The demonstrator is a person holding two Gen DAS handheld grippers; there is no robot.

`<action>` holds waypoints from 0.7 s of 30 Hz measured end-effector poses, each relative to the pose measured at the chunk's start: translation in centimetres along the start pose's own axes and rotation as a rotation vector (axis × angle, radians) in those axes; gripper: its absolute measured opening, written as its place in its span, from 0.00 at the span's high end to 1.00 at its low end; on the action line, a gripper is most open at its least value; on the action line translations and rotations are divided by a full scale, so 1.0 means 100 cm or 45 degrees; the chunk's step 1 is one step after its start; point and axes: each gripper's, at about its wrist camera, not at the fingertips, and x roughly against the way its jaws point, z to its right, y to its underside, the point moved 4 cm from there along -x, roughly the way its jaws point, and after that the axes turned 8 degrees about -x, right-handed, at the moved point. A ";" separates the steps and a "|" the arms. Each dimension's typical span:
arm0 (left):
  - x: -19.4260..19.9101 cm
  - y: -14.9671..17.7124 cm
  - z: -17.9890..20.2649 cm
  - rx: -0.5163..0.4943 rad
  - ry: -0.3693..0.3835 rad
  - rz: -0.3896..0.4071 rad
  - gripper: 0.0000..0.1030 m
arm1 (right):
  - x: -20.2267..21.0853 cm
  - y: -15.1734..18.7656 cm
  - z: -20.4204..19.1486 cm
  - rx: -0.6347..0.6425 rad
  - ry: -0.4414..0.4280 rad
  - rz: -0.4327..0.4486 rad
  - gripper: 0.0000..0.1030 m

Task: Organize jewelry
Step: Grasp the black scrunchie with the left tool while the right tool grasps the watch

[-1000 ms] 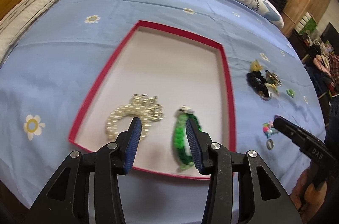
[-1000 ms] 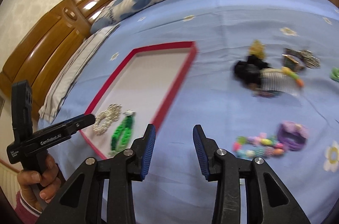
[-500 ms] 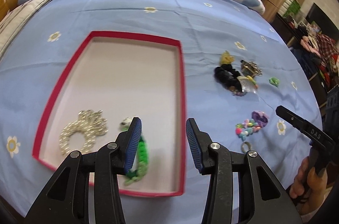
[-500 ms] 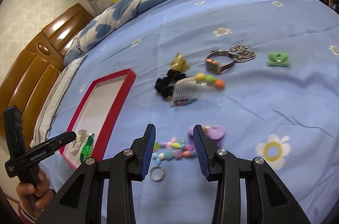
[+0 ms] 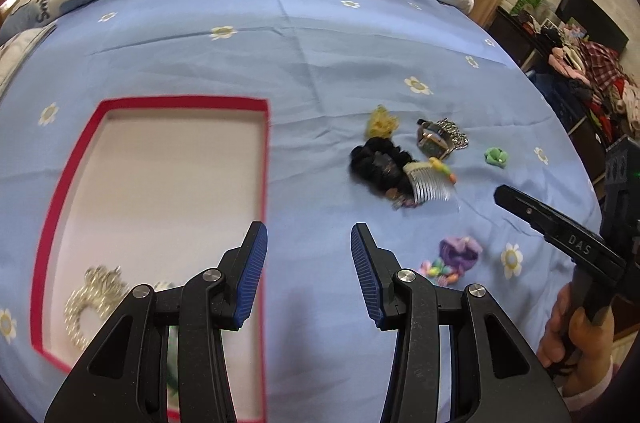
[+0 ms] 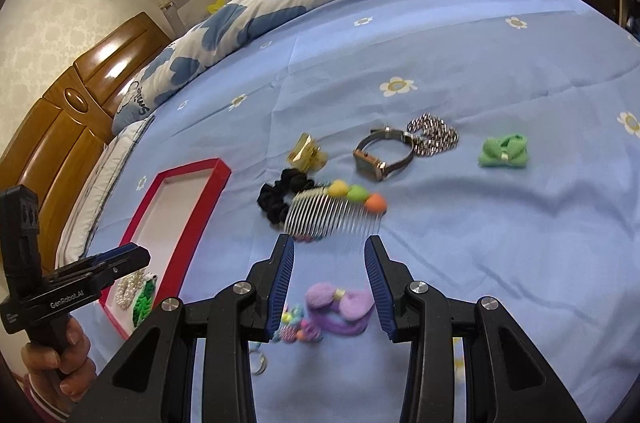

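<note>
Both claws hang empty with jaws apart: my right claw [image 6: 329, 283] over the purple hair tie [image 6: 340, 307] on the bed sheet [image 6: 480, 243], my left claw [image 5: 306, 271] beside the red-rimmed tray [image 5: 265, 163]. The pearl bracelet [image 5: 86, 299] already lies in that tray, so I judge I'm reaching for the next piece. Next I should lower the right claw around the tie and close.

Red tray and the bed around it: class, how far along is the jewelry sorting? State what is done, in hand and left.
Done: a pearl bracelet and a green bracelet lie in the red tray.
In hand: nothing; the left gripper and right gripper are open and empty, the right one above the purple hair tie.
Left on the bed: comb, black scrunchie, watch, chain, gold clip, green bow, bead string, ring.
</note>
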 end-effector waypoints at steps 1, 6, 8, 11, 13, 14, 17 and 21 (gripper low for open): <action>-0.006 -0.005 0.003 -0.010 0.007 -0.004 0.59 | -0.003 -0.005 0.001 0.009 -0.001 0.000 0.62; -0.037 -0.027 0.014 -0.010 0.054 -0.051 0.59 | -0.021 -0.028 0.006 0.051 -0.002 -0.007 0.62; -0.051 -0.036 0.017 -0.002 0.087 -0.073 0.59 | -0.030 -0.038 0.009 0.072 0.005 -0.016 0.62; -0.071 -0.045 0.025 -0.020 0.098 -0.099 0.59 | -0.047 -0.051 0.012 0.108 0.011 -0.046 0.62; -0.085 -0.049 0.029 -0.039 0.092 -0.123 0.59 | -0.057 -0.056 0.013 0.133 0.014 -0.067 0.62; -0.091 -0.050 0.030 -0.046 0.091 -0.135 0.59 | -0.063 -0.058 0.013 0.149 0.016 -0.082 0.62; -0.109 -0.053 0.032 -0.057 0.091 -0.172 0.60 | -0.076 -0.060 0.012 0.189 0.021 -0.115 0.62; -0.124 -0.053 0.034 -0.068 0.117 -0.199 0.63 | -0.091 -0.061 0.009 0.246 0.031 -0.158 0.66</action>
